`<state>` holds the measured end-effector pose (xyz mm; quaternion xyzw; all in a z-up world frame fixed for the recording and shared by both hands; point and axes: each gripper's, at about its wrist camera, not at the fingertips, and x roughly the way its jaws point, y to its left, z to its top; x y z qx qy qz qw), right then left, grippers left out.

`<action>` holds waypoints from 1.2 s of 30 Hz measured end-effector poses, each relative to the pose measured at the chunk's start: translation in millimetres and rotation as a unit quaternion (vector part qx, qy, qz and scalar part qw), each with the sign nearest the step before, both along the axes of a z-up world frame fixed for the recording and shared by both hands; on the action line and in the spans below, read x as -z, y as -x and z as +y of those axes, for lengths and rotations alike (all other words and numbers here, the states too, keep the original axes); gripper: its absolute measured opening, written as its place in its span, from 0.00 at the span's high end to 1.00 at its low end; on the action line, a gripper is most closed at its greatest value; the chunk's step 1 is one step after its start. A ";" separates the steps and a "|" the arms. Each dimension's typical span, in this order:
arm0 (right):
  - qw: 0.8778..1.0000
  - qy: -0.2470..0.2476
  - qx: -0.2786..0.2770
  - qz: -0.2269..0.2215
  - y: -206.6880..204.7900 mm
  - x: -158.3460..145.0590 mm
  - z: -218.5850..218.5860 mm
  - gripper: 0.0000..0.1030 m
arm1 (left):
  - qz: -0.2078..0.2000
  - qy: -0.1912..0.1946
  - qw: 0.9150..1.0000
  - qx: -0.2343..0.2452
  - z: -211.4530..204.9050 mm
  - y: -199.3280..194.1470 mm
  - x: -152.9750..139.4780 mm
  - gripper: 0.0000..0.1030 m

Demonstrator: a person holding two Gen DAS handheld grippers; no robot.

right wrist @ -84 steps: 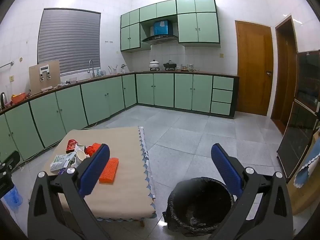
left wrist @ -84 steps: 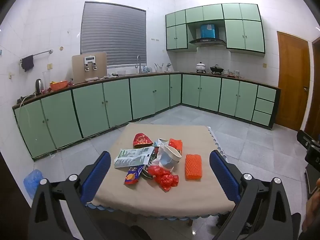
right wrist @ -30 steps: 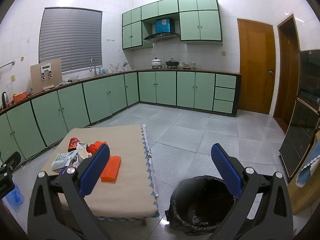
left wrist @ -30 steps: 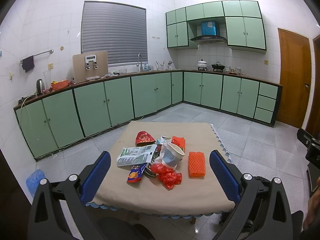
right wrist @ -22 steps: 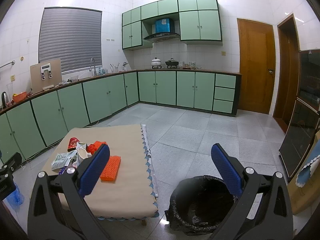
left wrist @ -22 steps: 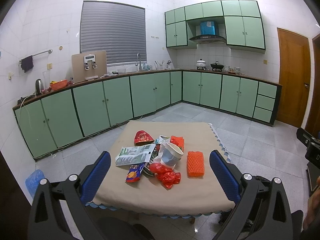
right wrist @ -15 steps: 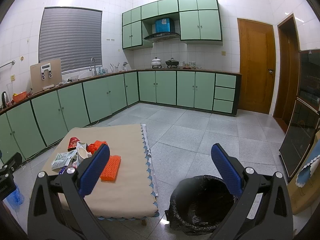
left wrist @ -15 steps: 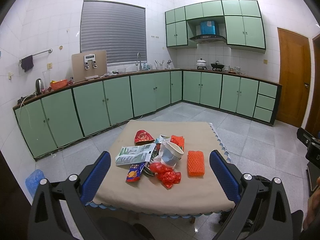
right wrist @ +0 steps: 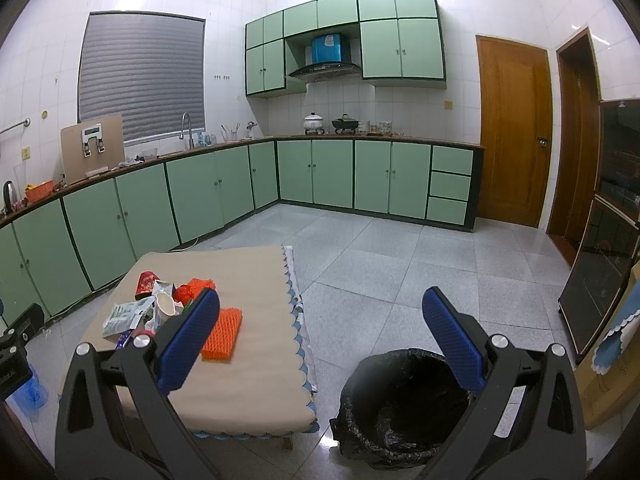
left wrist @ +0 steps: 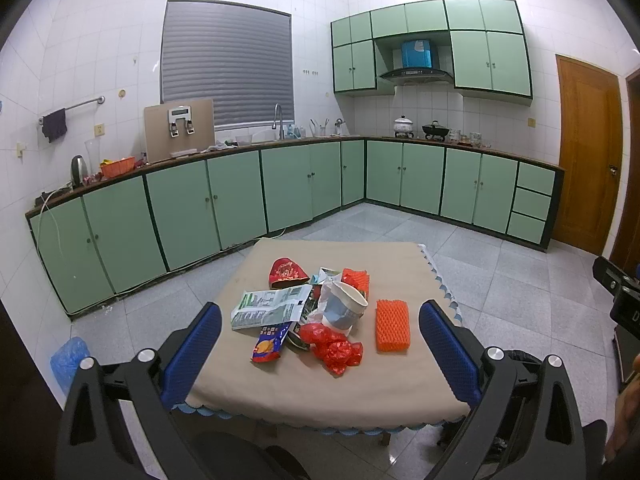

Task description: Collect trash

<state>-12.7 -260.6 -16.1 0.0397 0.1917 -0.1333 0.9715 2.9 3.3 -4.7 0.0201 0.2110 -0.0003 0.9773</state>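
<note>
Two wrist fisheyes, both looking across the kitchen from above the table's point(left wrist: 320, 384) near edge.

The left view faces the table squarely and fairly near. The right view stands off its right edge, looking down on the black-lined bin point(right wrist: 400, 400) on the floor. Both share the table, the green cabinets point(right wrist: 332, 172) and the door point(left wrist: 584, 152).

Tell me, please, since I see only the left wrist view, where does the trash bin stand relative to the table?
Observer: A round bin lined with a black plastic bag stands on the tiled floor, just right of the beige-clothed low table and near its front corner.
Operator: Is anything in it yet?
Observer: The part of its inside that shows looks empty.
Operator: And the right claw?
Observer: The right claw is open and holds nothing.
</note>
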 end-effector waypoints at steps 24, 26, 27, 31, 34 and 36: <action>0.994 -0.007 -0.044 0.096 -74.0 65.9 14.0 0.05 | 0.084 -0.002 0.996 0.009 0.7 -60.1 61.8 0.06; 0.993 -0.011 -0.050 0.110 -88.2 76.2 13.4 0.05 | 0.095 0.001 0.995 0.012 -0.1 -71.4 70.3 0.06; 0.992 -0.011 -0.052 0.113 -92.9 80.2 13.5 0.05 | 0.098 0.001 0.995 0.012 -0.9 -76.9 74.2 0.06; 0.988 -0.016 -0.062 0.139 -121.1 98.0 13.3 0.05 | 0.120 0.002 0.993 0.015 -5.1 -103.4 92.6 0.06; 0.984 -0.019 -0.069 0.164 -139.8 107.8 13.6 0.05 | 0.140 0.001 0.990 0.013 -8.1 -123.0 103.8 0.06; 0.981 -0.018 -0.073 0.176 -151.8 113.7 15.2 0.05 | 0.152 0.002 0.988 0.012 -10.7 -134.4 108.1 0.06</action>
